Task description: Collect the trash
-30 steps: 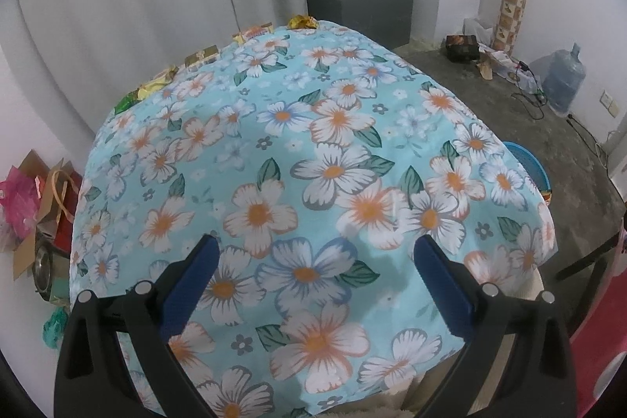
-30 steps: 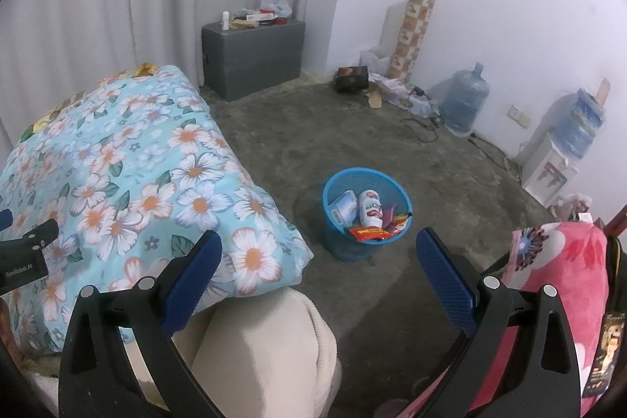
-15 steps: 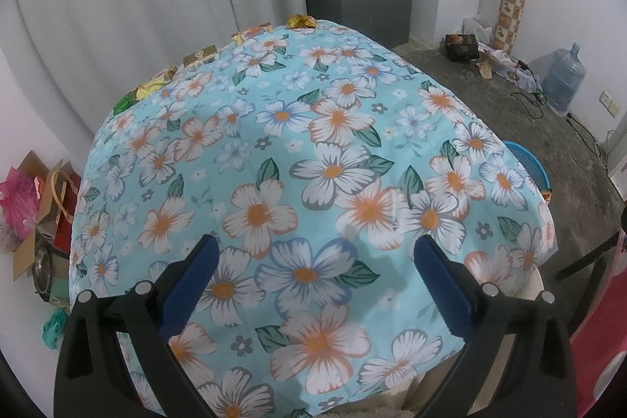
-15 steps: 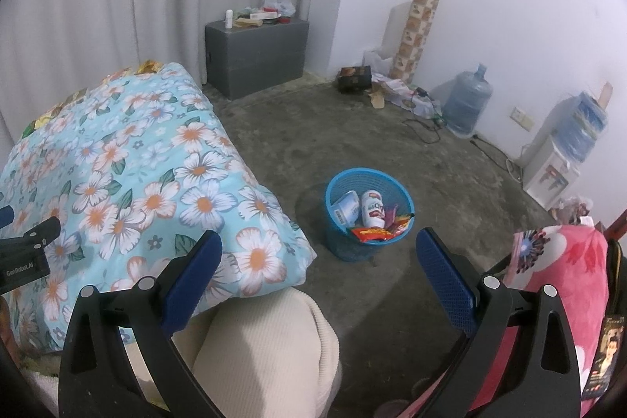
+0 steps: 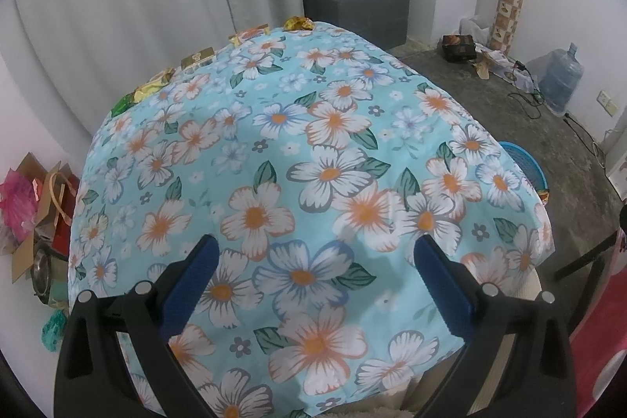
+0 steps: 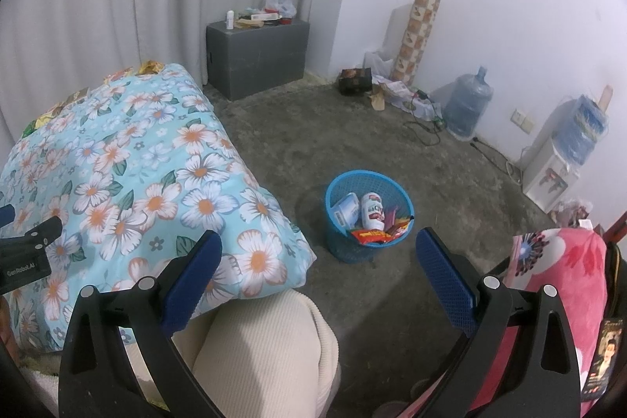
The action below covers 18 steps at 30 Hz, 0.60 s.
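Wrappers [image 5: 250, 35] are lying along the floral bed's [image 5: 313, 163] far edge, waiting for collection; both the left gripper [image 5: 313, 285] and right gripper [image 6: 319, 281] are hanging apart, empty, near the blue basket [image 6: 345, 249].

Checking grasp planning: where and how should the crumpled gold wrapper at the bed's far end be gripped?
Probably by a raised fold of the gold wrapper, coming from above and this side with the open left hand-held gripper: it lies crumpled on the floral cover's far edge, curtain close behind.
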Available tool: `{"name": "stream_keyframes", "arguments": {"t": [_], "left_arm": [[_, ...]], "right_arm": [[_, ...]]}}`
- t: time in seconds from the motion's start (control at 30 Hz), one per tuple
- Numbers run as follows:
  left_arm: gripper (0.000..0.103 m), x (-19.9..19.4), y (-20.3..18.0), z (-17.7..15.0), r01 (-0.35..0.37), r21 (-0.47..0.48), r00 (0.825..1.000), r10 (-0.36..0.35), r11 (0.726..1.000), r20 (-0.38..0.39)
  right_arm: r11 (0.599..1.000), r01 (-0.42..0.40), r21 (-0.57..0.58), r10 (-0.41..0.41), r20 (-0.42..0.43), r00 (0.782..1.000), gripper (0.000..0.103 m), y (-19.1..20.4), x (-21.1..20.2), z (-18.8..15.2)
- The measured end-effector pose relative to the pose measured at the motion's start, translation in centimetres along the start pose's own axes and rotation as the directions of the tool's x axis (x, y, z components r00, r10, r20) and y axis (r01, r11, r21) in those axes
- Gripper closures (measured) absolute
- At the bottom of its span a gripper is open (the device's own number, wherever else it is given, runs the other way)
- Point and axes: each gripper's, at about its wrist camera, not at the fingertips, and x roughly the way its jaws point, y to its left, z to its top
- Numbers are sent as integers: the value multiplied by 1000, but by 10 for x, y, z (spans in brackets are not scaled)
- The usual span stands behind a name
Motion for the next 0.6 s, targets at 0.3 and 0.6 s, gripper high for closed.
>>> {"name": "stream_keyframes", "arguments": {"t": [0.3, 0.6], "left_arm": [[5, 0, -1, 0, 2, 1, 1000, -2, 1000, -1], [5, 0, 0, 0, 3, 1, 1000, -3, 1000, -3]], "right_arm": [[1000, 0, 0, 0, 0, 1000, 8, 1, 0, 0], [1000, 0, -1, 0, 0, 1000, 8, 2, 0, 0]]}}
